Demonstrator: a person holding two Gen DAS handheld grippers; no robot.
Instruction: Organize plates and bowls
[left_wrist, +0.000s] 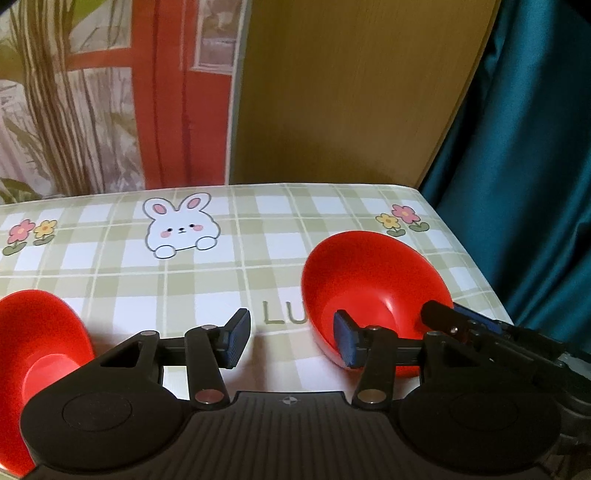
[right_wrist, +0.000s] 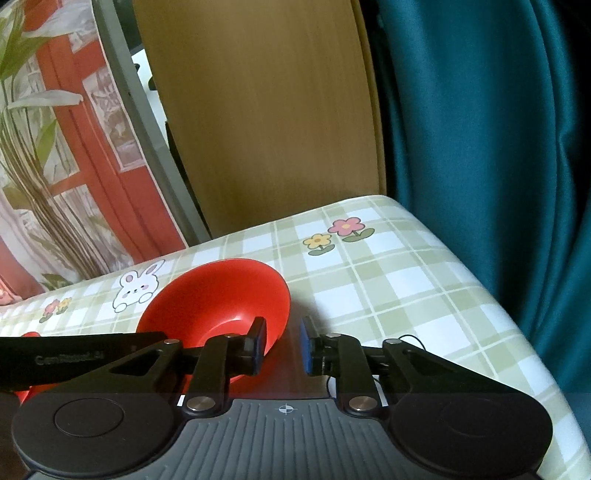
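A red bowl (left_wrist: 373, 284) stands on the checked tablecloth right of centre; it also shows in the right wrist view (right_wrist: 221, 299). A second red bowl (left_wrist: 40, 347) sits at the left edge. My left gripper (left_wrist: 291, 341) is open and empty, its right finger over the first bowl's near rim. My right gripper (right_wrist: 282, 343) is open, its jaws on either side of that bowl's right rim, left finger inside, not clamped. In the left wrist view it (left_wrist: 461, 326) reaches in from the right at the bowl's rim.
The table (right_wrist: 406, 280) carries a green-and-white checked cloth with rabbit and flower prints. Its right edge drops off beside a teal curtain (right_wrist: 480, 129). A wooden board (left_wrist: 351, 92) and a red-patterned panel (left_wrist: 110, 92) stand behind the far edge.
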